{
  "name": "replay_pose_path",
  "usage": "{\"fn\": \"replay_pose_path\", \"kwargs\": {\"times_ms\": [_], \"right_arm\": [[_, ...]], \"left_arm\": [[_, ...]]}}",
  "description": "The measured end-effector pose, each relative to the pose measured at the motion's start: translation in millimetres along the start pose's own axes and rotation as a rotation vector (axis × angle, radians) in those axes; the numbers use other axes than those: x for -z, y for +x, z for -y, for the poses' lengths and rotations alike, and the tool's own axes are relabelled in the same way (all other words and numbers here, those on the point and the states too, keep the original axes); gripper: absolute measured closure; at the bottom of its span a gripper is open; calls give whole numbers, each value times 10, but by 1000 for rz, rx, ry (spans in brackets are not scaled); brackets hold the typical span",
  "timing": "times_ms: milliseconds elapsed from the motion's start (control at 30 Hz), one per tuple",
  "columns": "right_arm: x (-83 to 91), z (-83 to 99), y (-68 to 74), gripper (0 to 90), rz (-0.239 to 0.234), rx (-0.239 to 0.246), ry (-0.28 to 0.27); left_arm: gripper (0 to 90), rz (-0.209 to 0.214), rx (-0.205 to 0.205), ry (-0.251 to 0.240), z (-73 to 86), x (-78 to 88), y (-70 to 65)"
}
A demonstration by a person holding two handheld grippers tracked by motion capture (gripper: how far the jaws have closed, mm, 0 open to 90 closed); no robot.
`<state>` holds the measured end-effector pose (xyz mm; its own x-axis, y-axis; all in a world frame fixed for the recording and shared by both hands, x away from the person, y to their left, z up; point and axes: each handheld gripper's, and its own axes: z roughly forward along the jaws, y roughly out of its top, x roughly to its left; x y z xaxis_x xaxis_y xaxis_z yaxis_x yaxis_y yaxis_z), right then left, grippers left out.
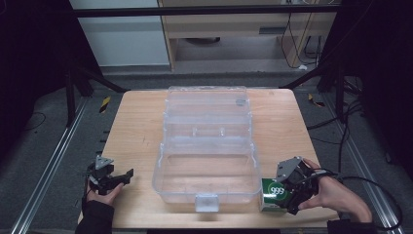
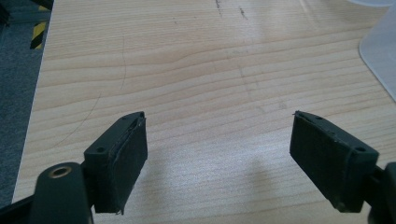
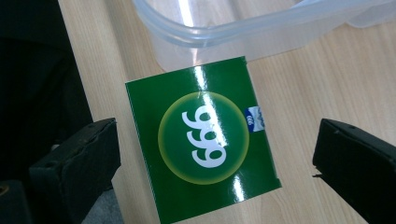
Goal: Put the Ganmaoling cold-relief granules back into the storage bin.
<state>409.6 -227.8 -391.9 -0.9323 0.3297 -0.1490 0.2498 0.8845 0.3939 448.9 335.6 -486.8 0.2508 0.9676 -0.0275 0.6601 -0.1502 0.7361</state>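
Observation:
A green carton marked 999 in white lies flat at the table's front right corner, close beside the front wall of a clear plastic case. My right gripper hovers over the carton; in the right gripper view its jaws stand wide apart on either side of the carton, with bare gaps between the pads and it. My left gripper rests near the front left of the table, held by a hand. It is open, with bare wood between its pads.
The clear case sits mid-table with its lid folded back and nothing inside. Its rim runs just beyond the carton, and a corner shows at right in the left gripper view. The wooden table has dark floor all round.

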Motion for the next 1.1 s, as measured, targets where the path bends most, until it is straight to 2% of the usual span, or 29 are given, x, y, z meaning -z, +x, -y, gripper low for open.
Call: {"fn": "replay_pose_path", "kwargs": {"times_ms": [333, 1100], "right_arm": [[-108, 25, 6, 9, -16, 35, 30], [-389, 44, -34, 14, -62, 60, 94]], "left_arm": [[184, 0, 0, 0, 0, 0, 2], [184, -3, -2, 1, 2, -1, 8]]}}
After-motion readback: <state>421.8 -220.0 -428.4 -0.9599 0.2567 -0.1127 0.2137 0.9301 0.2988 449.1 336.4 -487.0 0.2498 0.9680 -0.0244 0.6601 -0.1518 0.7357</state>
